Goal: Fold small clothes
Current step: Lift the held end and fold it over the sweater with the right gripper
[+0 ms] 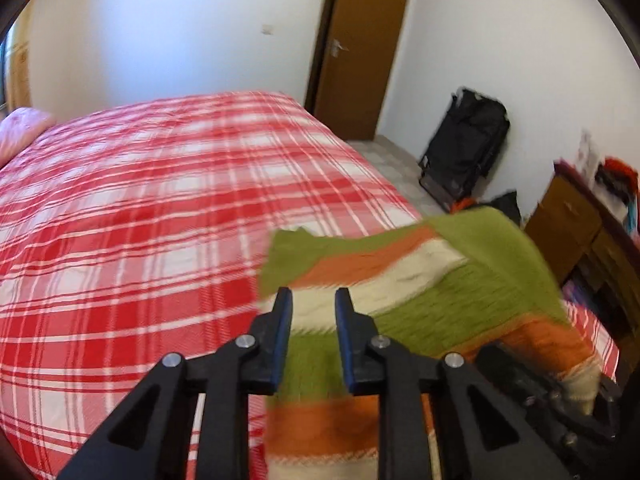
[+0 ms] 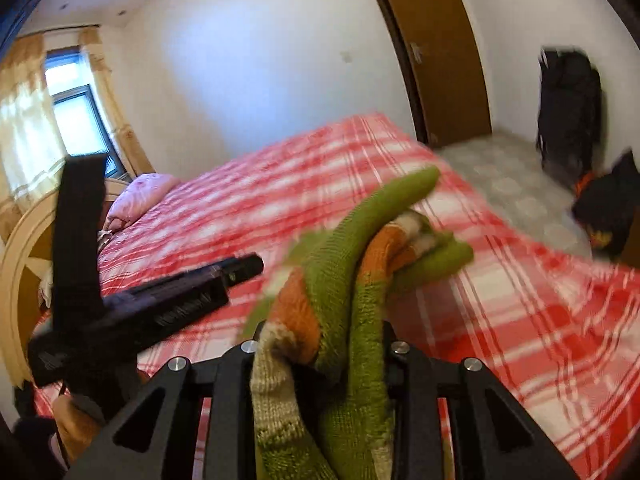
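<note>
1. We look along two hand-held grippers above a bed (image 1: 132, 208) spread with a red and white plaid cover, which fills the left and centre of both views.
2. The task's garment is a small knitted sweater (image 1: 432, 280) striped in green, orange and cream; it sits at the lower right of the left wrist view, raised off the bed and blurred.
3. In the left wrist view, the left hand-held gripper (image 1: 314, 300) rises from the bottom centre. Its two blue-edged fingers stand a little apart, with the cloth between and beneath them. We cannot tell whether the pads press on it.
4. In the right wrist view, the right hand-held gripper (image 2: 320, 340) at the bottom centre pinches a bunched fold of the sweater (image 2: 344, 280). The knit hides the fingertips and sticks up between the jaws.
5. In that same view, the left tool shows as a dark bar at the lower left.
6. A brown door (image 1: 360, 48) stands at the upper centre right of the left view.
7. A black bag (image 1: 464, 144) leans on the white wall at the right.
8. A pink pillow (image 2: 140, 196) lies at the left of the right view, below a curtained window (image 2: 76, 100).
</note>
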Available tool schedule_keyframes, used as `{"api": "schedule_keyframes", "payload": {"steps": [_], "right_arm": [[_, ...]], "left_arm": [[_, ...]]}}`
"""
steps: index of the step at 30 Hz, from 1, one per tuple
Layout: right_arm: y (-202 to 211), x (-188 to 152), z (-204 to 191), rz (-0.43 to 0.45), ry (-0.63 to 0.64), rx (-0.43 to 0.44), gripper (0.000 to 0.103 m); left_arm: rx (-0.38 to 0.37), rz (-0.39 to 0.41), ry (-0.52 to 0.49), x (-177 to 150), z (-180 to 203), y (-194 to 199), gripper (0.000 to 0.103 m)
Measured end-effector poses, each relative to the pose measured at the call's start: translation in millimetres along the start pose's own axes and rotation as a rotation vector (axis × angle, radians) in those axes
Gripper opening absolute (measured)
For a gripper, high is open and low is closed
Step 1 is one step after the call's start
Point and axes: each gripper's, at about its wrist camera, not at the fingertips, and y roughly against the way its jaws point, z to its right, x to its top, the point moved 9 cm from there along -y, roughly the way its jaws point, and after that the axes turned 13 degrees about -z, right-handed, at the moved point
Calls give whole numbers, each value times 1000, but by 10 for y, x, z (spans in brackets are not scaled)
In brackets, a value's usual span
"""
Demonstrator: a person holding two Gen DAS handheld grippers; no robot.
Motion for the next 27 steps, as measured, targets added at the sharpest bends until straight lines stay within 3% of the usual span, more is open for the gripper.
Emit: {"api": "schedule_keyframes", "payload": {"steps": [2,5,6,10,12,13,15,20,25,27], "right_arm": [[-8,-117,144,-15,-36,11,32],[-46,-230,398,-56,-133,55,39],[-43,-242,472,-61,-164,65,41],[-29,-159,724,-51,-266,93,49],[-43,-118,820,-45,-302,80,62],[-78,-95,852,-49,-309,76,62],[-169,-65,854,-75,-301,78,62],[-520,-164,842,-191,-284,81,62],[-647,-163,866,-195,-296,119,67],[-688,-146,846,-199,-271,108,67]], "left_arm": [[-21,-29,10,-46,21,-72,33],[-7,-97,50,-152,-98,-223,68],[-3,-105,70,-186,-188,-256,72],[-40,-167,172,-320,-483,-353,72],[-86,-196,212,-371,-507,-404,85],[-97,-206,221,-404,-475,-421,88],[-115,-232,219,-418,-392,-504,89],[-82,-263,118,-470,-69,-601,89],[-29,-262,42,-502,94,-666,89],[-30,-249,19,-497,151,-657,78]]}}
